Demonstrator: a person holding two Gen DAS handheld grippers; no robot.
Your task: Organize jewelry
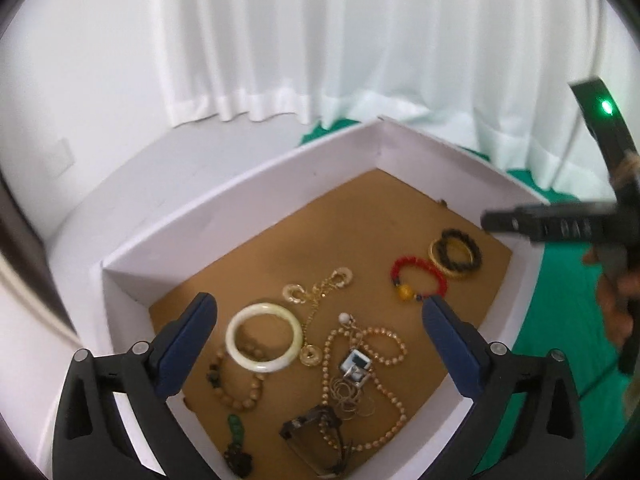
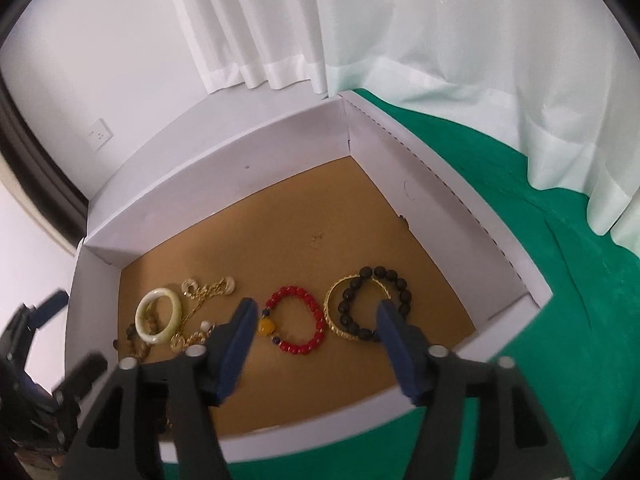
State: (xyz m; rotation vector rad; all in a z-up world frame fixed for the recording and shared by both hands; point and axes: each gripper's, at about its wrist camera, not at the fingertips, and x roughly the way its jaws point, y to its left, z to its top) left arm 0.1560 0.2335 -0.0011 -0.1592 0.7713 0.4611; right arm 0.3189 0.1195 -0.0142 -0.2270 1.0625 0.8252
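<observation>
Left wrist view: left gripper (image 1: 320, 316) above the near part of a white box (image 1: 240, 196) with a brown floor, jaws released and spread wide, nothing between the pads. Under it, a heap of jewelry: pale bangle (image 1: 264, 337) lying partly on a wooden bead bracelet (image 1: 236, 380), gold chain with round pieces (image 1: 318, 290) just behind, long pearl necklace (image 1: 360, 380) looped around a small square pendant (image 1: 356, 364), thin gold rings (image 1: 348, 396) beside it, green bead charm (image 1: 236, 428) near the front wall. Further right on the floor, apart from the heap: red bead bracelet (image 1: 420, 278), and touching it a gold bangle (image 1: 450, 258) with a dark bead bracelet (image 1: 460, 250) lying over it. Right gripper (image 1: 560, 224) blurred at the right edge, held by a hand (image 1: 616, 300); jaws not readable here.

Right wrist view: right gripper (image 2: 314, 312) over the box (image 2: 224, 172), jaws released, empty. Between the fingers, lower down, the red bead bracelet (image 2: 296, 320) flat on the floor. Right fingertip (image 2: 386, 312) in front of the dark bead bracelet (image 2: 374, 304) and gold bangle (image 2: 340, 312). Pale bangle (image 2: 158, 316) and gold chain (image 2: 208, 290) at left. Green cloth (image 2: 520, 280) under the box, white curtain (image 2: 400, 20) behind. Left gripper (image 2: 48, 340) blurred at the left edge.
</observation>
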